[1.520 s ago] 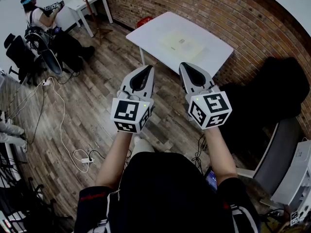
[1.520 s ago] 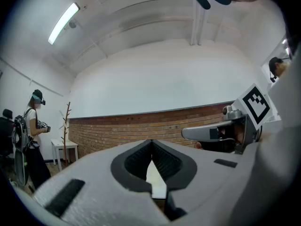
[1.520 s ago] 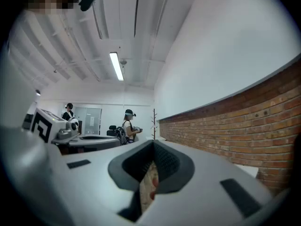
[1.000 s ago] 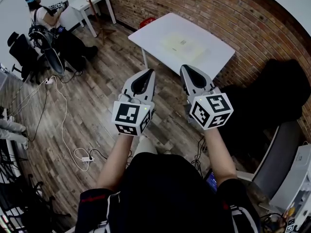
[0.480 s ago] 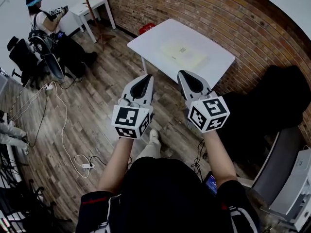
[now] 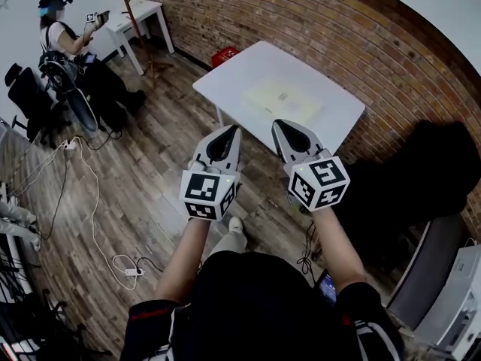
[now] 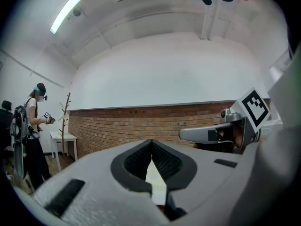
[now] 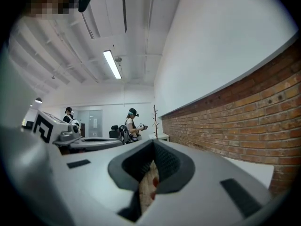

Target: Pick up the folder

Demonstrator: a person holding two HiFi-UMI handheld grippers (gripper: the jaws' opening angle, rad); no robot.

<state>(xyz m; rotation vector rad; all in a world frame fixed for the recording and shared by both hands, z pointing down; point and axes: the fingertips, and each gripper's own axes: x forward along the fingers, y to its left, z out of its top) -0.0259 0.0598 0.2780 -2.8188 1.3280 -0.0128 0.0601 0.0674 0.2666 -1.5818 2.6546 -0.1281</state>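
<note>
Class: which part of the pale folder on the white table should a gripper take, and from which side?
Probably its near edge, approached low from the person's side of the table. The folder lies flat and thin, so only an edge offers a pinch. The left gripper and right gripper are shut; open first.

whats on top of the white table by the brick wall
A pale folder lies flat on the white table, near its middle. No other item can be made out on the tabletop. Whatever is under the folder is covered by it.
</note>
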